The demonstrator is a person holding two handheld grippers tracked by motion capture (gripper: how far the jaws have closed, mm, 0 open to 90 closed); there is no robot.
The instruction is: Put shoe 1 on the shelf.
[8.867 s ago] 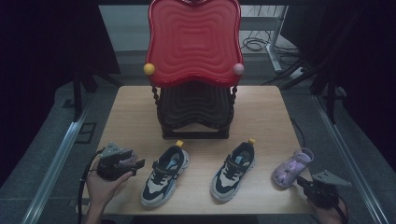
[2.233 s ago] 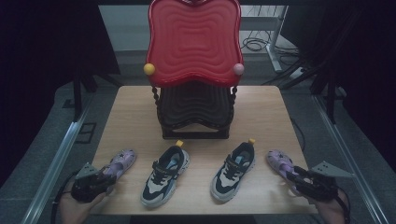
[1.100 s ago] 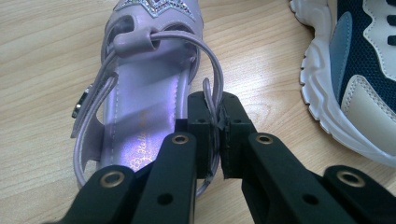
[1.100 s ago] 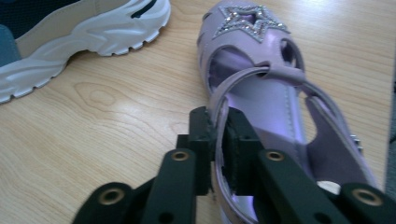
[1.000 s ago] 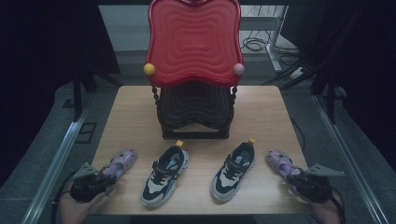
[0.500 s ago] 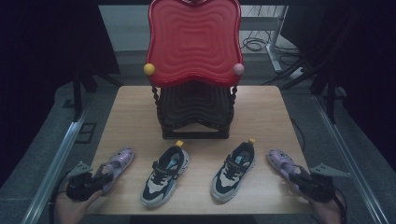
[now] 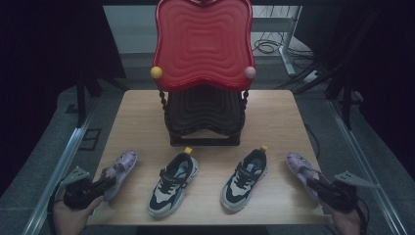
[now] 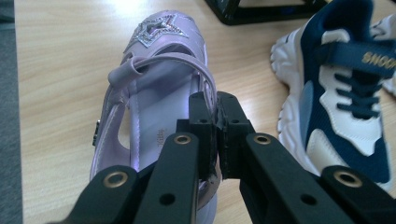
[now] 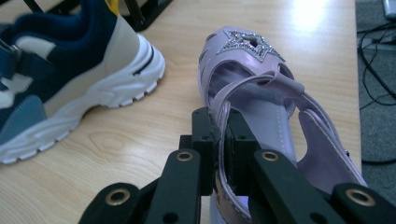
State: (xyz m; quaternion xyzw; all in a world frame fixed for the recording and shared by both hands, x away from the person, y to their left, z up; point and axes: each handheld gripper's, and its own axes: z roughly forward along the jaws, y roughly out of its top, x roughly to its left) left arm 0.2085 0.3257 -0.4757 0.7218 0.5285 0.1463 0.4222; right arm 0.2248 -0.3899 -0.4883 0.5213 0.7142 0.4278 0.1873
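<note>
Two purple sandals with silver stars lie near the table's front corners. My left gripper (image 7: 105, 183) (image 8: 215, 119) is shut on the side wall of the left sandal (image 7: 120, 169) (image 8: 154, 79), pinching its edge. My right gripper (image 7: 315, 186) (image 9: 219, 133) is shut on the inner side wall of the right sandal (image 7: 299, 164) (image 9: 261, 79). Both sandals rest on the wooden table (image 7: 137, 117). Between them sit two navy and white sneakers, the left sneaker (image 7: 173, 183) (image 8: 345, 93) and the right sneaker (image 7: 244, 178) (image 9: 60, 79), toes toward me.
A black tiered rack (image 7: 203, 115) with a red wavy tray (image 7: 203, 44) on top stands at the back middle of the table. Metal rails (image 7: 58, 171) run along both sides. Cables (image 7: 274, 46) lie on the floor behind.
Both sandals have shifted slightly within the grippers' hold near the front corners; the hands barely moved. Much earlier the left gripper held no sandal and the right sandal lay free.
</note>
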